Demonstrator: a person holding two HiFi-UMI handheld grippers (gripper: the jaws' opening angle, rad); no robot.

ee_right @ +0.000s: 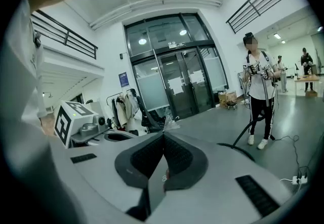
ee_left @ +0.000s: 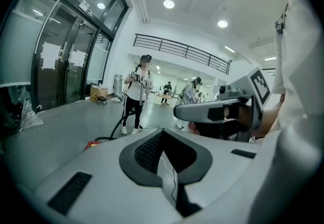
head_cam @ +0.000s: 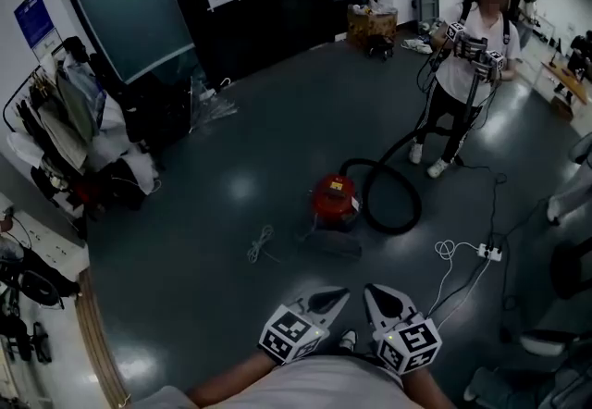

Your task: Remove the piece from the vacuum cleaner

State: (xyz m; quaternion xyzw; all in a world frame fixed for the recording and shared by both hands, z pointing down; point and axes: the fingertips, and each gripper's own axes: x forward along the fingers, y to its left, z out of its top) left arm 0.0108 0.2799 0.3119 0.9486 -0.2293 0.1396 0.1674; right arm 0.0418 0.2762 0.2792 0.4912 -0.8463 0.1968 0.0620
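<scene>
Left tool (head_cam: 342, 294) and right tool (head_cam: 372, 291) hang low before me, side by side, each with its jaws pressed together at the tips and nothing pinched between them. Out on the middle of the floor (head_cam: 231, 185) sits the red vacuum cleaner (head_cam: 334, 197) — well apart from both tools — its black hose (head_cam: 396, 204) looping beside it and running on to another person (head_cam: 467, 55) standing toward the floor's far right corner.

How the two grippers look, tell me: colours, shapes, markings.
Both the left gripper and the right gripper have pale grey tapering jaws with dark ribbed pads. Each carries a white cube with black square markers. The person wears a light top.
</scene>
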